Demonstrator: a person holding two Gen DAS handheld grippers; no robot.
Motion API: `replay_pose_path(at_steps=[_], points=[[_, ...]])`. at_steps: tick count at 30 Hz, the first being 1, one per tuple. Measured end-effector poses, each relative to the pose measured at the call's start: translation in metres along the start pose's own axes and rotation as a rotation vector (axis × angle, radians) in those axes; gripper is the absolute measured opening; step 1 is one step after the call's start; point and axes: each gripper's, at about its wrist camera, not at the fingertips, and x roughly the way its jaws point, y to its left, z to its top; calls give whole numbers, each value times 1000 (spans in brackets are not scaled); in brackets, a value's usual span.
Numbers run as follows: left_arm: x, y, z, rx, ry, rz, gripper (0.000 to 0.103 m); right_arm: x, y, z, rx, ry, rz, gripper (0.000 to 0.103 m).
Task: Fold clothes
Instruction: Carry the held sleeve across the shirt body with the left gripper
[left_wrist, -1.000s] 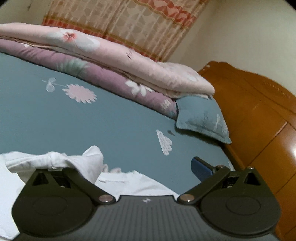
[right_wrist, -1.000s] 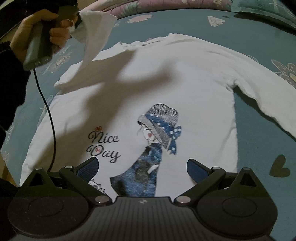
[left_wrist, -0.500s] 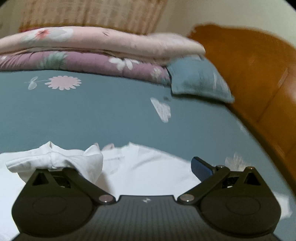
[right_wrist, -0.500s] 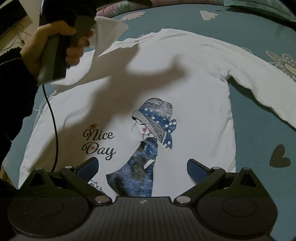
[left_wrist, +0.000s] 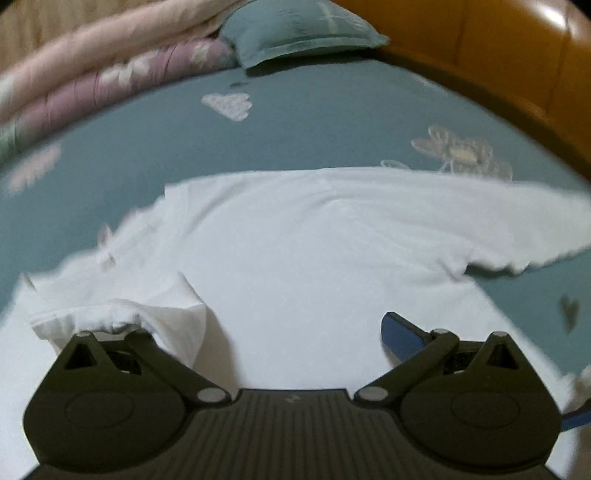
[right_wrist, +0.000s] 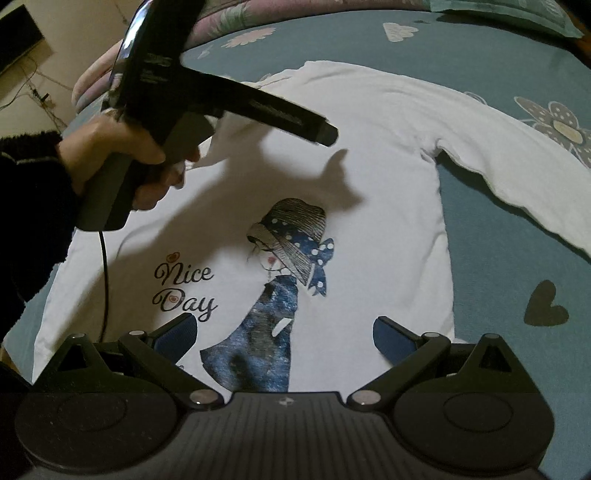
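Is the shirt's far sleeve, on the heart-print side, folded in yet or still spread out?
Spread. The sleeve lies flat on the sheet, stretched away from the shirt body, with no crease or overlap onto the print.

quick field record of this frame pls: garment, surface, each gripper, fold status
garment: white long-sleeve shirt, print side up, "Nice Day" text
surface: teal floral bedsheet
left gripper: fingers spread wide, left sleeve draped over one finger; real grip unclear
right gripper: open, hovering over the hem, holding nothing
right sleeve: spread out flat
fold status: left sleeve lifted over the body, not laid down
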Motion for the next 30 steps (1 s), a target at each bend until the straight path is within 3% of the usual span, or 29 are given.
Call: replay_pose_path(at_steps=[4, 10, 12, 15, 19, 22, 30], points=[[-7, 32, -7, -222, -24, -176, 102, 0, -2, 0, 6, 2, -12, 103], [-19, 66, -27, -470, -33, -347, 102, 1, -2, -1, 17, -8, -7, 103], [-24, 73, -35, -501, -47, -350, 102, 1, -4, -1, 27, -9, -6, 103], [-28, 86, -43, -565, -90, -298, 102, 1, -7, -1, 38, -6, -15, 103], [-28, 103, -49, -716, -173, -306, 102, 1, -8, 0, 40, -9, -18, 103], [-28, 96, -37, -708, -195, -343, 102, 1, -8, 0, 38, -8, -21, 103], [-23, 32, 15, -416, -172, -446, 102, -1, -5, -1, 45, -8, -39, 103]])
